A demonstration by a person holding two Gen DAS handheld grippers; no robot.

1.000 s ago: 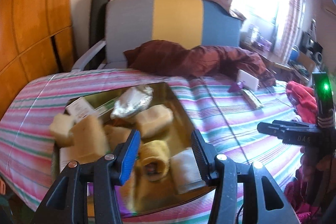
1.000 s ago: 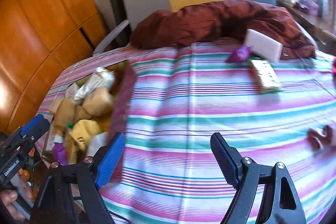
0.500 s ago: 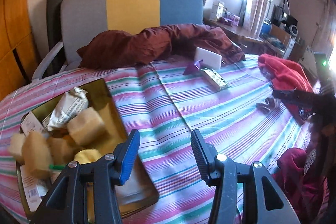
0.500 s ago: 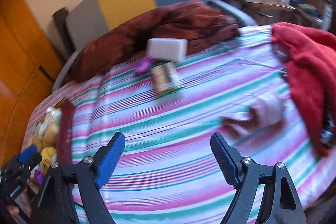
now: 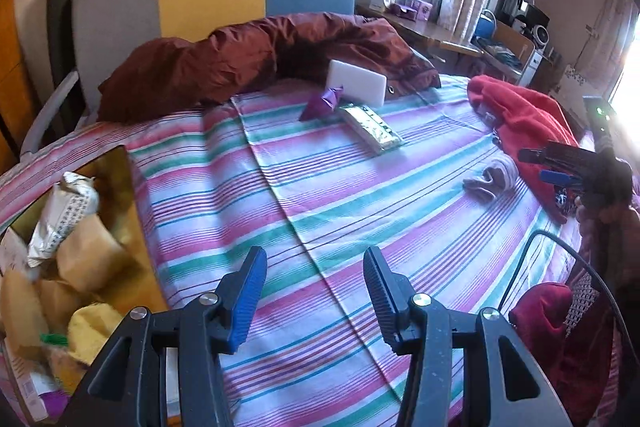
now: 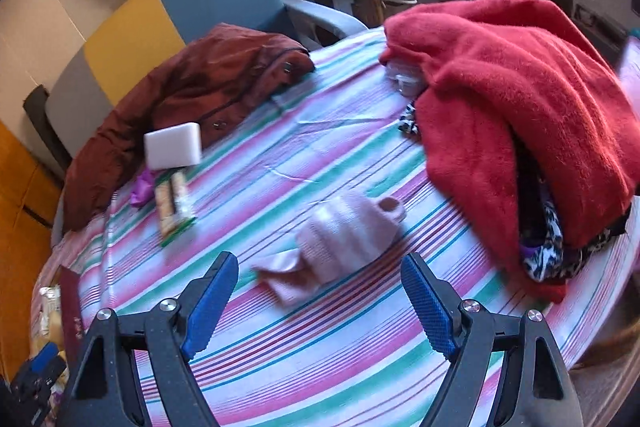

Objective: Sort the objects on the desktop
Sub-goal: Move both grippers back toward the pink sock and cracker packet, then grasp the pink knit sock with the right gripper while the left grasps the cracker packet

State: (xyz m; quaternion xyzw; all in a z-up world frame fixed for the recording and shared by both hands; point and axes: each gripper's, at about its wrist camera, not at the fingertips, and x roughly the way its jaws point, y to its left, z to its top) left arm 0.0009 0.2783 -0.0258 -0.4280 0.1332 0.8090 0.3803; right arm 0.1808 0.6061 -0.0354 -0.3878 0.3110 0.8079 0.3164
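Striped bedding (image 5: pixel 320 195) covered the work surface. Both views had swung away from the gold box (image 5: pixel 120 187), now at nine o'clock, toward the unsorted things. The right gripper (image 6: pixel 320 291) hung released, empty, with the pink sock (image 6: pixel 344 231) at twelve o'clock, likely the next pick. The left gripper (image 5: pixel 314 287) stood parted, holding nothing.

Pale pink sock (image 6: pixel 344 235) lies crumpled on the striped cloth (image 6: pixel 280 163) — white block (image 6: pixel 173 145) farther off.

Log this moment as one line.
left claw open, empty | right claw open, empty, facing pink sock | box partly filled
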